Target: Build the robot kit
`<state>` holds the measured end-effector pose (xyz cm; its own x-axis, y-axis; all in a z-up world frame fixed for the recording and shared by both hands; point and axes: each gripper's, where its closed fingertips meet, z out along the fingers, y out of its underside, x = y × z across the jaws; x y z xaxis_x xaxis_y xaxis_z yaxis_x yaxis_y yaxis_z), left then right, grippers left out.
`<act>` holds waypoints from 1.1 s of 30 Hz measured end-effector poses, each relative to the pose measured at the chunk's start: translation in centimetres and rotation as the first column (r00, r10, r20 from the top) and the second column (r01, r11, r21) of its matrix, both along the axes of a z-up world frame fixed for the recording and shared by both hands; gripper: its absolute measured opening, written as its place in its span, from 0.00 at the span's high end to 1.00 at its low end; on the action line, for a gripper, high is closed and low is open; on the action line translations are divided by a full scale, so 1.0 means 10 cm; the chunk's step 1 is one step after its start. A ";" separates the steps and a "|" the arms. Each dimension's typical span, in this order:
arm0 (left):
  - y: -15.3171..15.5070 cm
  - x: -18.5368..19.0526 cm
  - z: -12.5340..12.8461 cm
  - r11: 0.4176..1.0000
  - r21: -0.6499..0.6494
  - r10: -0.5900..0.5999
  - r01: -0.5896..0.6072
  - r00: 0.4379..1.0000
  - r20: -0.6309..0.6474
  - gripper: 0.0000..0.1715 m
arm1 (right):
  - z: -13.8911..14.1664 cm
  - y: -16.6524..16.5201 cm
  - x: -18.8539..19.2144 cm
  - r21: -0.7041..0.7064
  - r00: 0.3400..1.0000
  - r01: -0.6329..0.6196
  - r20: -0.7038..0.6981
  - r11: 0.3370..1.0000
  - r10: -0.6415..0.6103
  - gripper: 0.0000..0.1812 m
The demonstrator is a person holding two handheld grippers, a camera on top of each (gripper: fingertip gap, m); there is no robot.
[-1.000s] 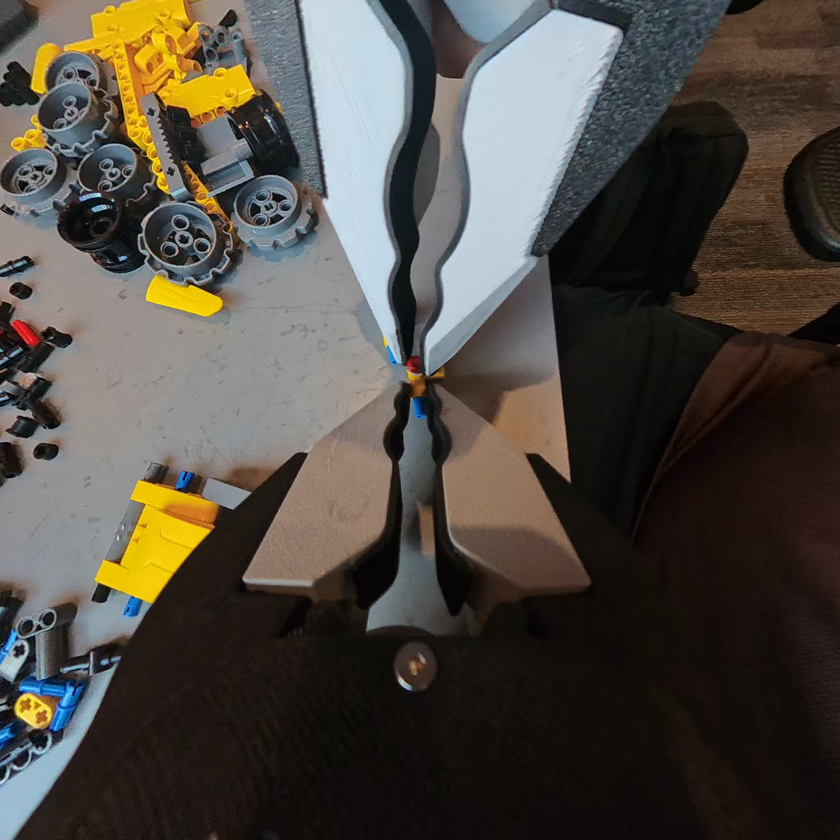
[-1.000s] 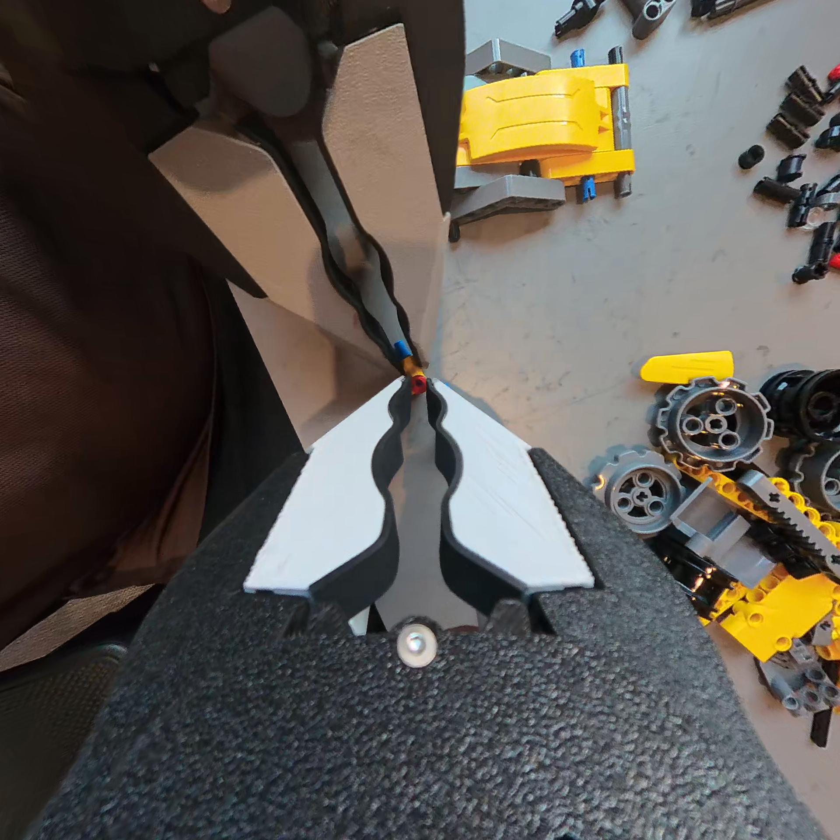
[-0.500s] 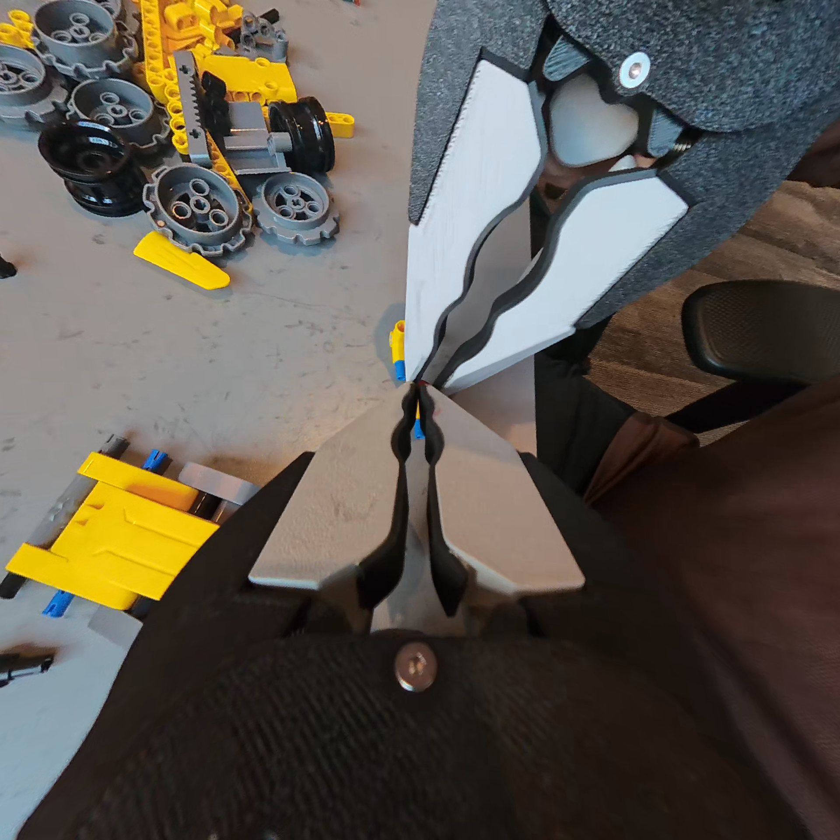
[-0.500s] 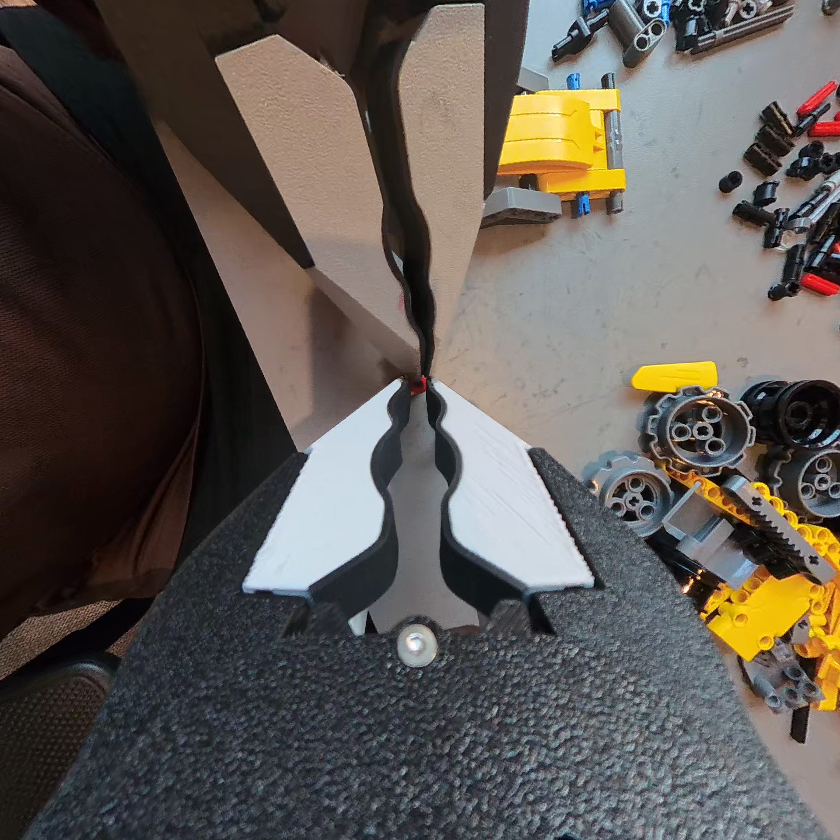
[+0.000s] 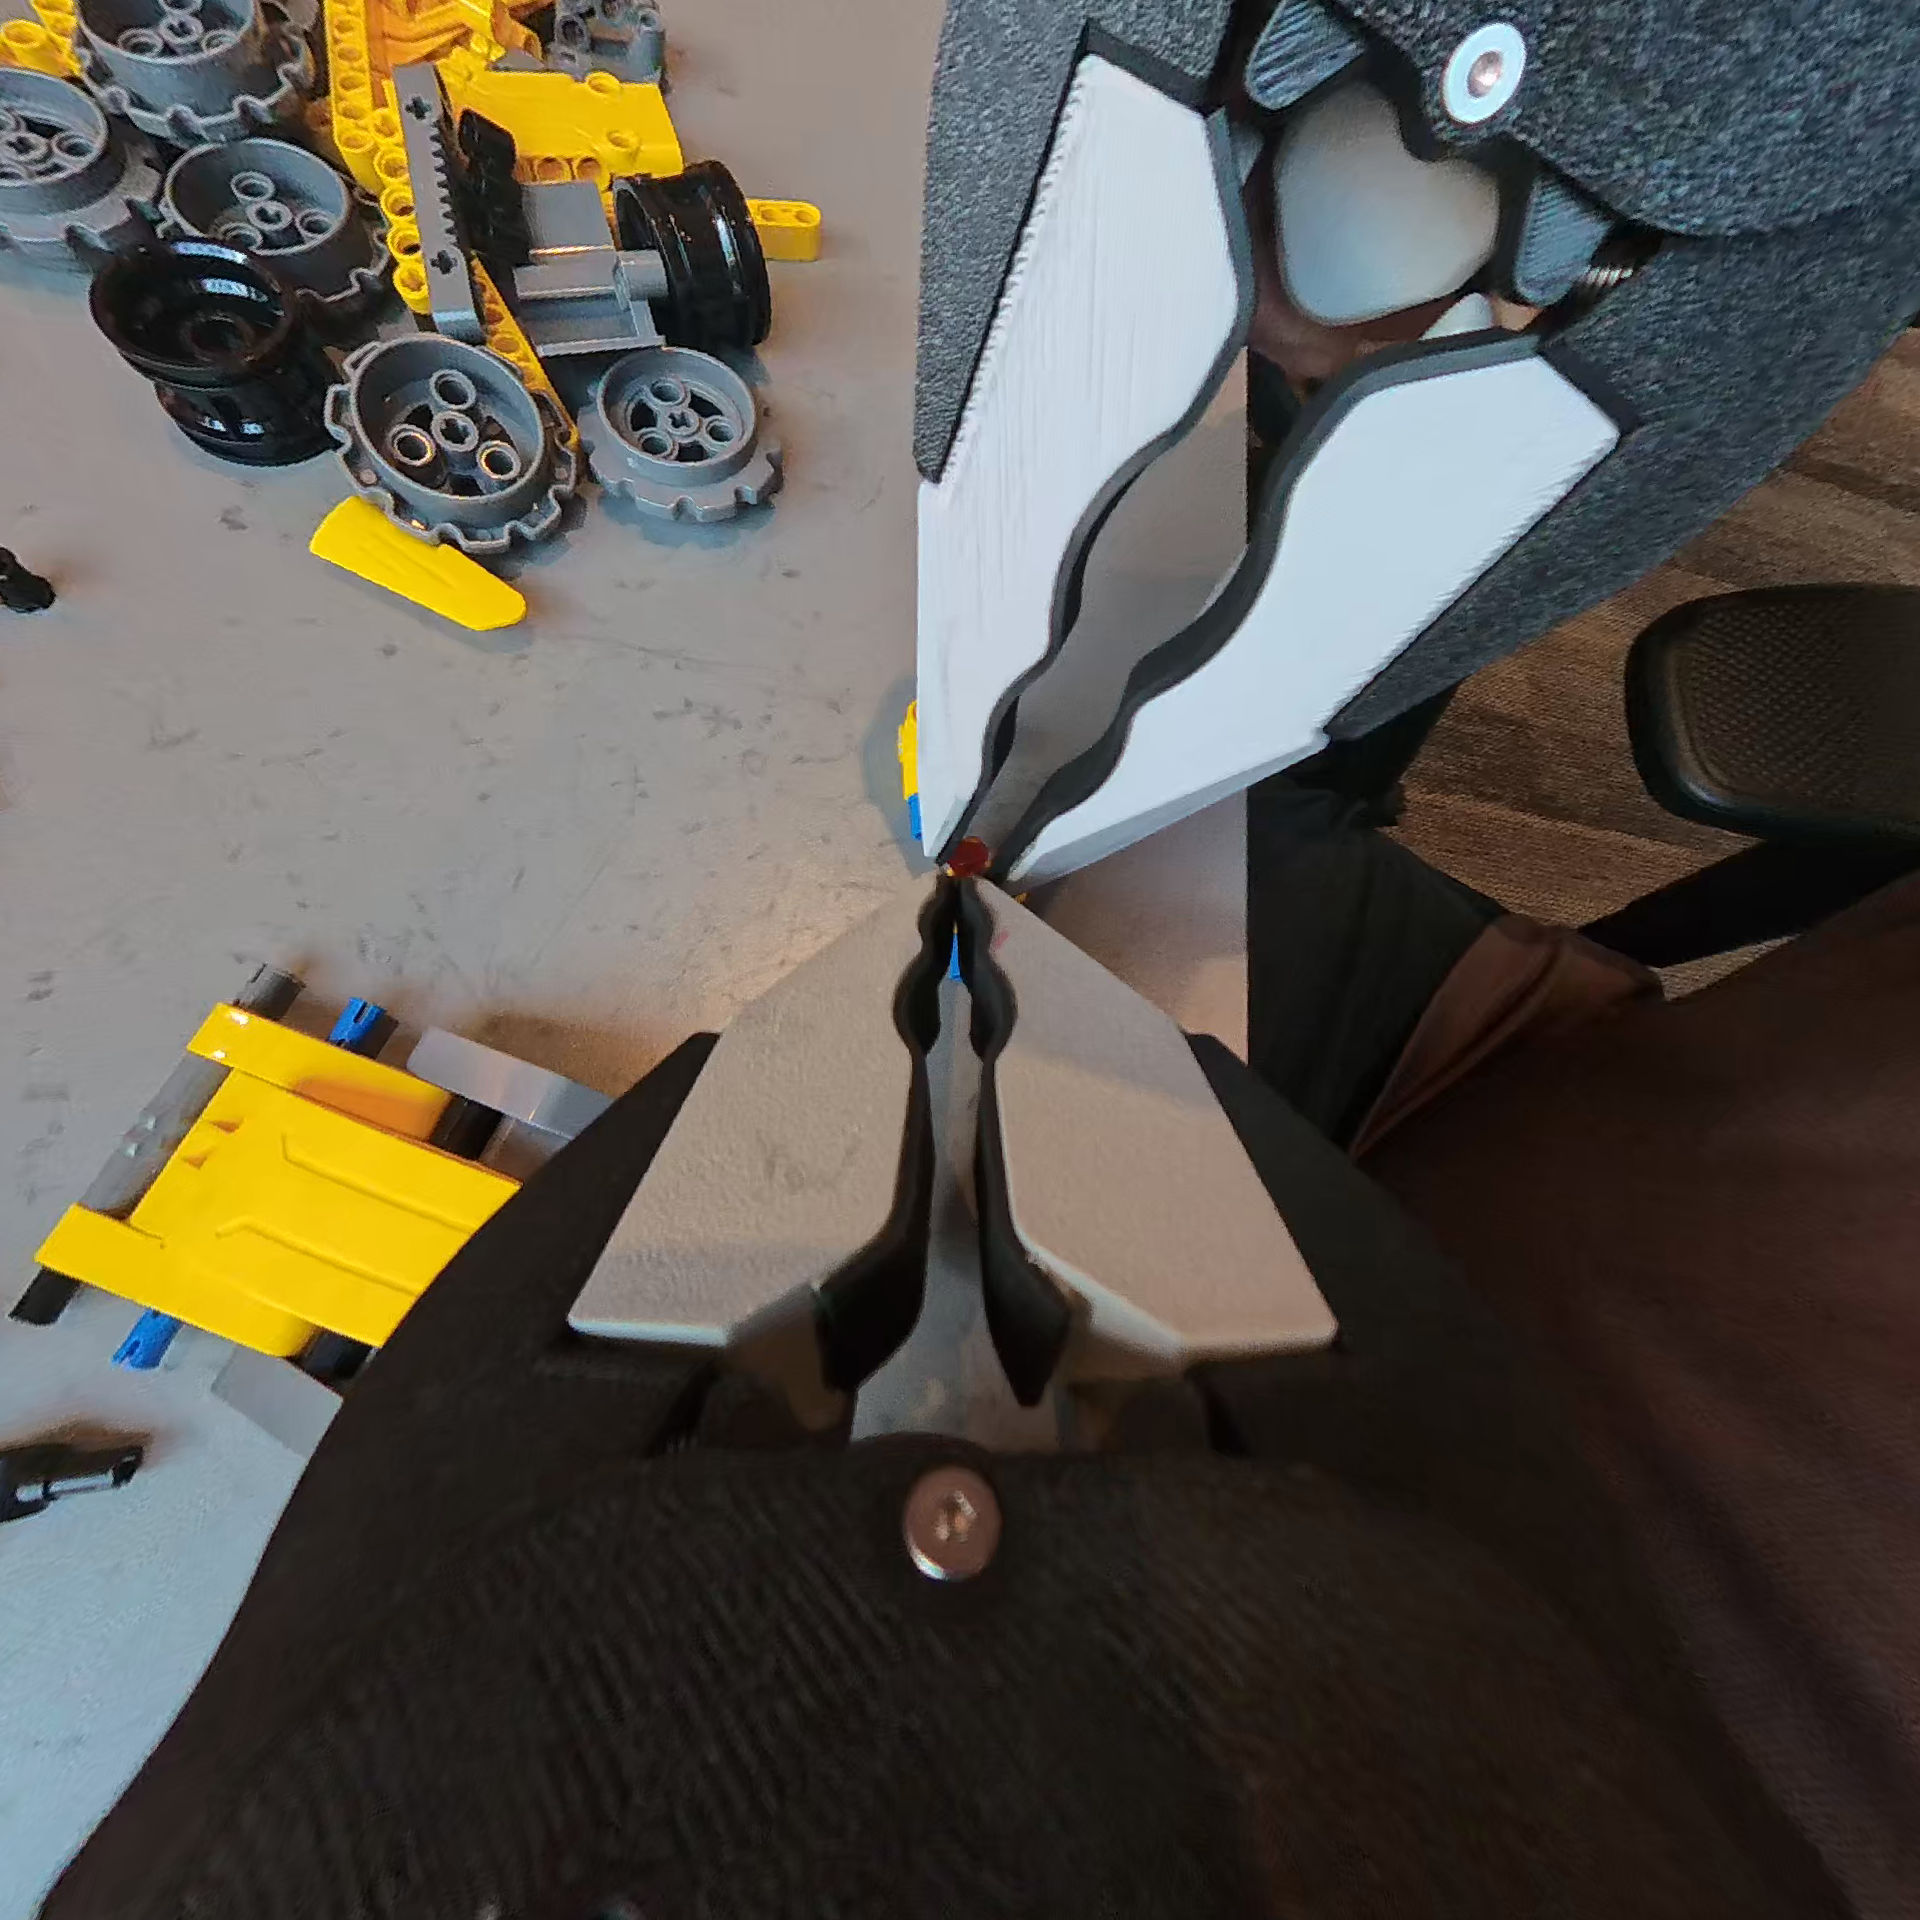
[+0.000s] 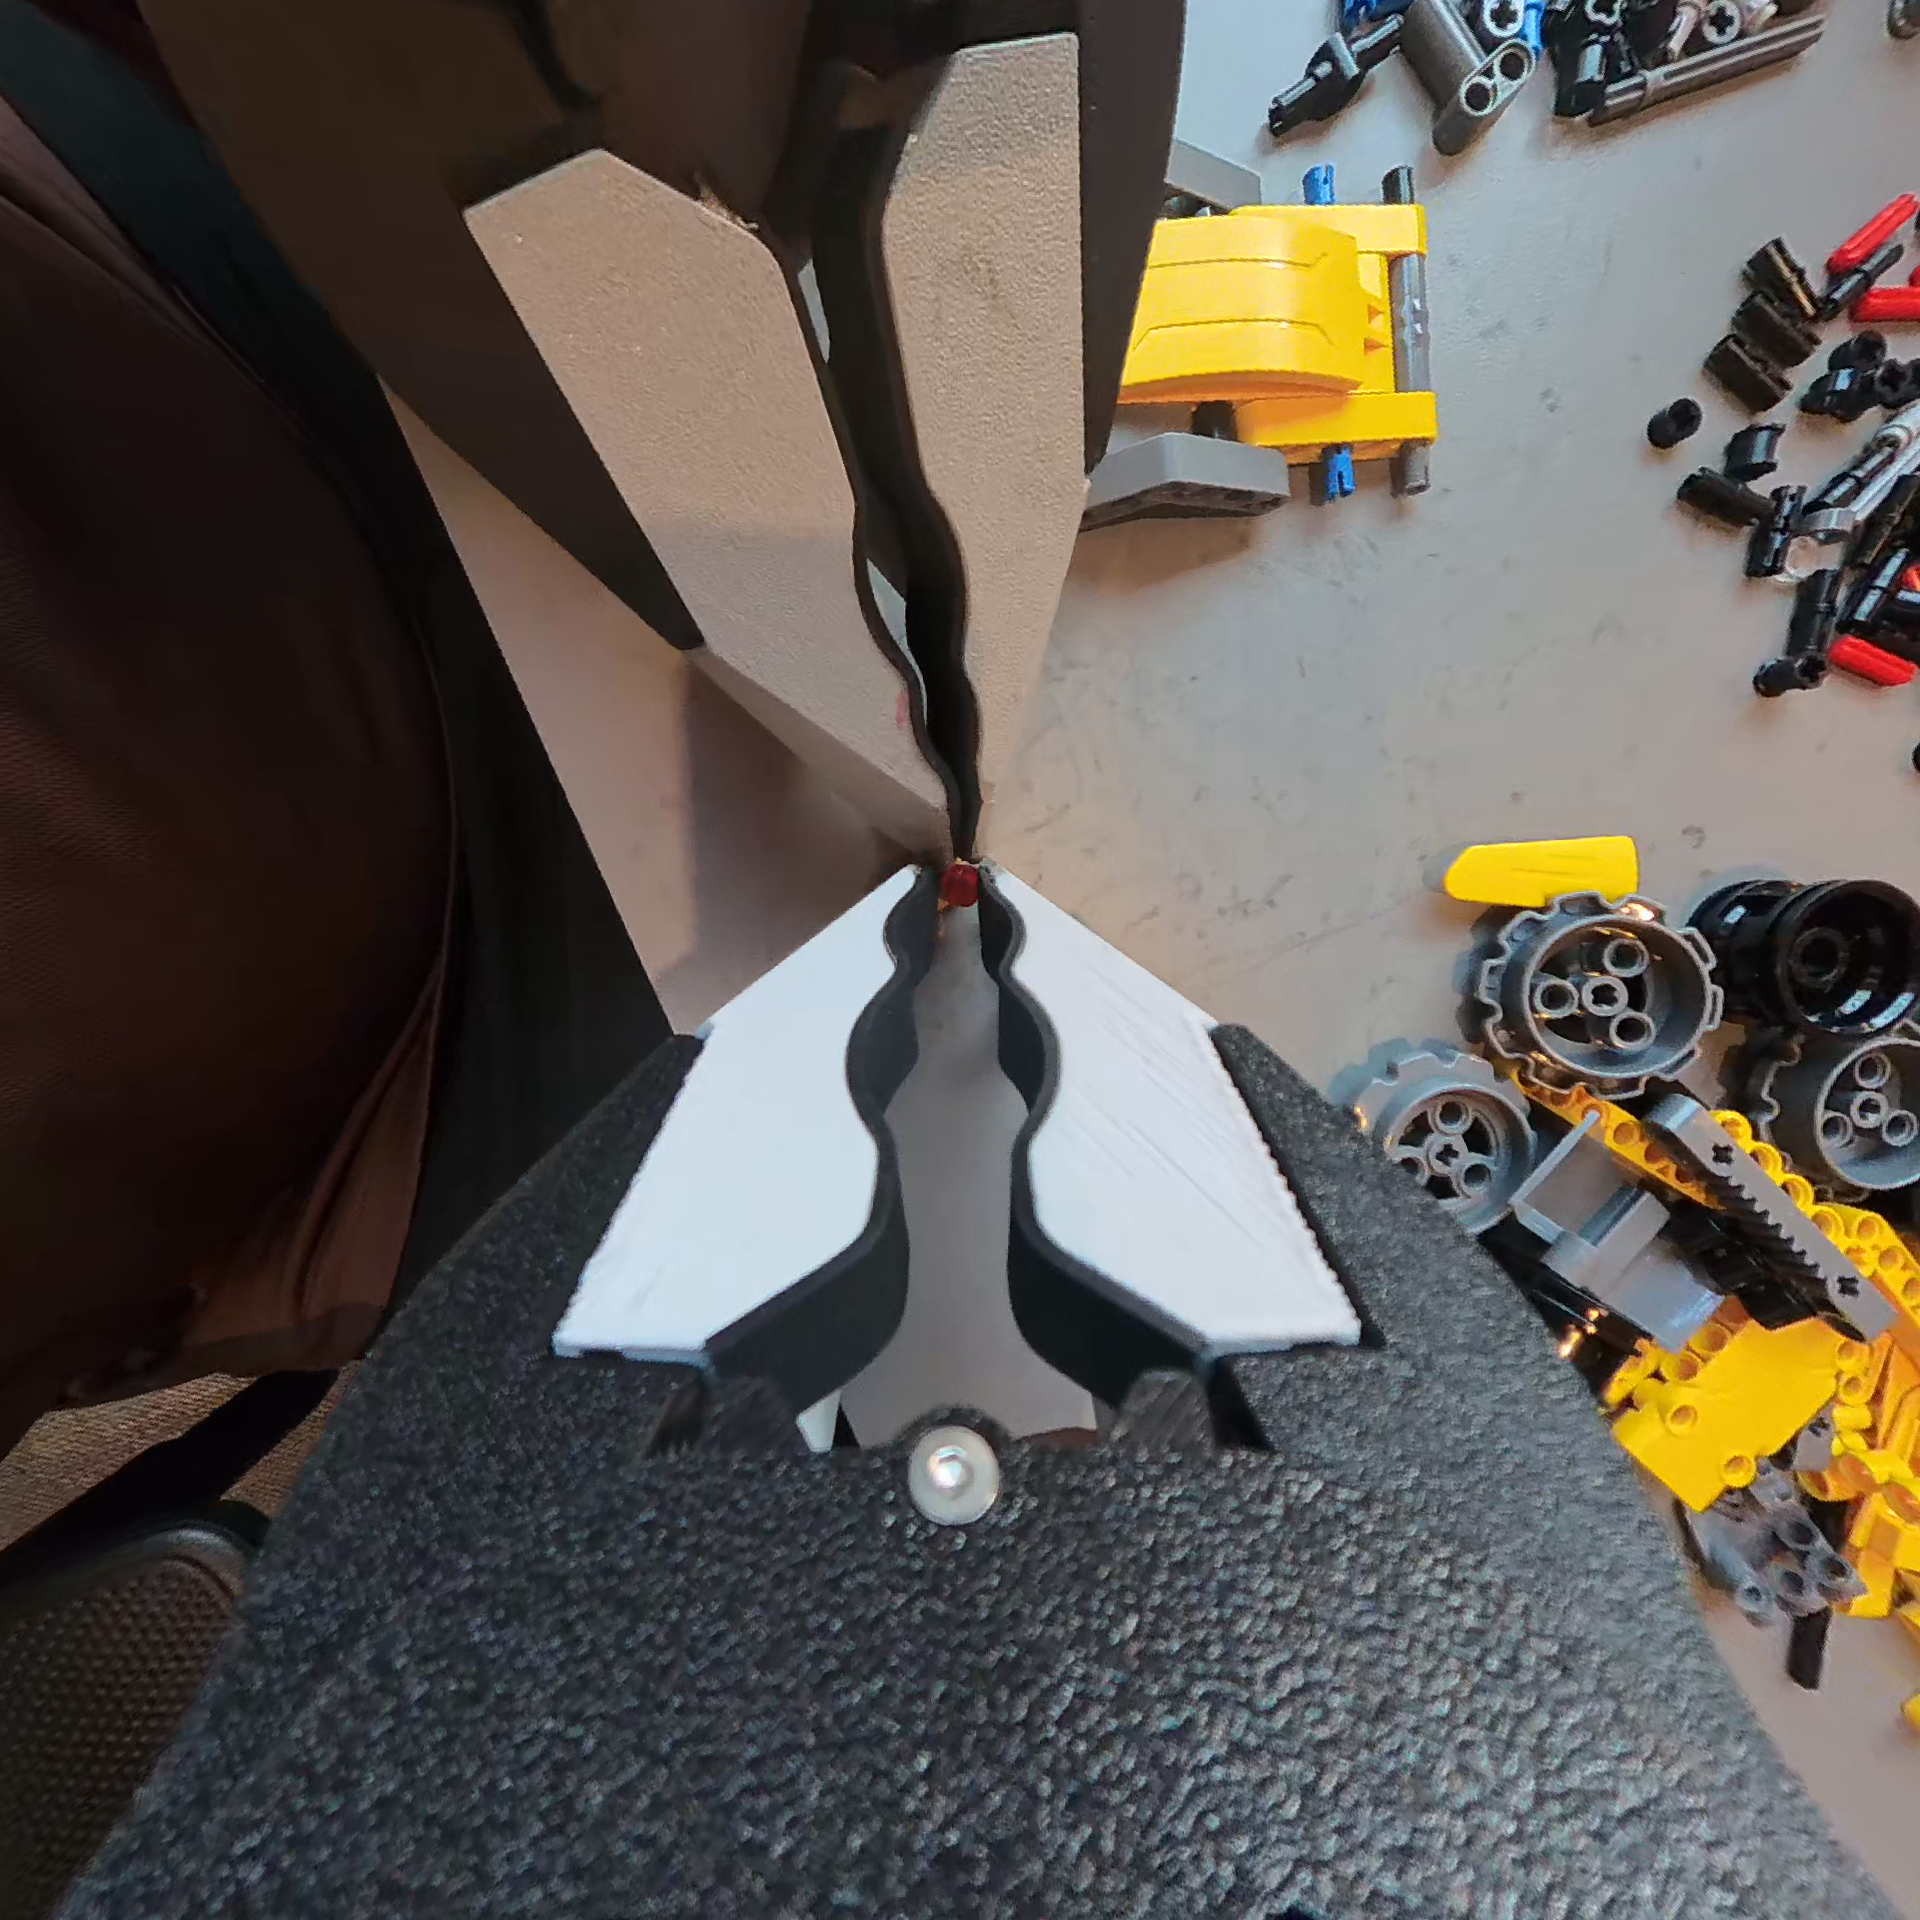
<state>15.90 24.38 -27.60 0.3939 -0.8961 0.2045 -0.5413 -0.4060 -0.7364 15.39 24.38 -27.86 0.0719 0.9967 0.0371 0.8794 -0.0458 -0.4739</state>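
My left gripper (image 5: 961, 902), with grey fingers, is shut on a small blue pin piece (image 5: 954, 961) that shows only as a sliver between its pads. My right gripper (image 6: 958, 883), with white fingers, is shut on a tiny red piece (image 6: 956, 885). The two grippers meet tip to tip above the near edge of the grey table (image 5: 623, 779), and the red piece (image 5: 970, 856) sits right at the junction. The right gripper (image 5: 971, 854) comes in from the upper right in the left wrist view. The left gripper (image 6: 961, 840) comes down from above in the right wrist view. A bit of yellow and blue (image 5: 911, 769) peeks from behind a white finger.
A yellow panel assembly (image 5: 281, 1195) lies on the table to the left. A pile of grey and black wheels (image 5: 447, 436), a partly built yellow vehicle (image 6: 1714, 1299) and a yellow wedge (image 5: 416, 566) lie farther off. Loose black and red pins (image 6: 1829, 416) are scattered. A person's dark clothing (image 5: 1610, 1351) and a chair (image 5: 1787, 707) lie beyond the table edge. Only a small space, under 4 cm, lies between the two pairs of fingers. From either gripper's tips it is about 15 centimeters to the partly built yellow vehicle (image 6: 1714, 1299). Look for it in the left wrist view (image 5: 525, 187) too.
Both grippers stayed tip to tip but turned relative to each other. The yellow and blue part seen between the tips earlier is now mostly hidden; the red piece still shows.
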 end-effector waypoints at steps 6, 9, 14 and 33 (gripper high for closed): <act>0.01 0.00 0.00 1.000 0.003 0.004 -0.004 1.000 0.000 1.00 | 0.00 0.00 0.00 -0.014 0.997 0.035 -0.064 0.999 -0.036 0.96; 0.00 0.00 0.02 1.000 0.011 -0.002 0.002 1.000 0.011 1.00 | 0.01 0.02 0.00 0.019 0.995 0.055 -0.081 0.998 -0.053 0.96; -0.01 -0.04 0.05 1.000 0.025 0.008 -0.009 1.000 0.021 1.00 | 0.02 0.04 0.03 -0.004 0.982 0.113 -0.152 0.994 -0.112 0.96; -0.11 -0.05 -0.01 0.999 0.041 -0.016 0.017 0.999 -0.030 0.94 | 0.18 0.04 0.39 -0.036 0.942 0.247 -0.227 0.968 -0.249 0.94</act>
<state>15.44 23.26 -27.73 0.3846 -0.9099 0.1555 -0.5692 -0.3663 -0.7361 19.32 24.78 -26.01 0.3225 0.9464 -0.0159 0.7084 -0.2525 -0.6591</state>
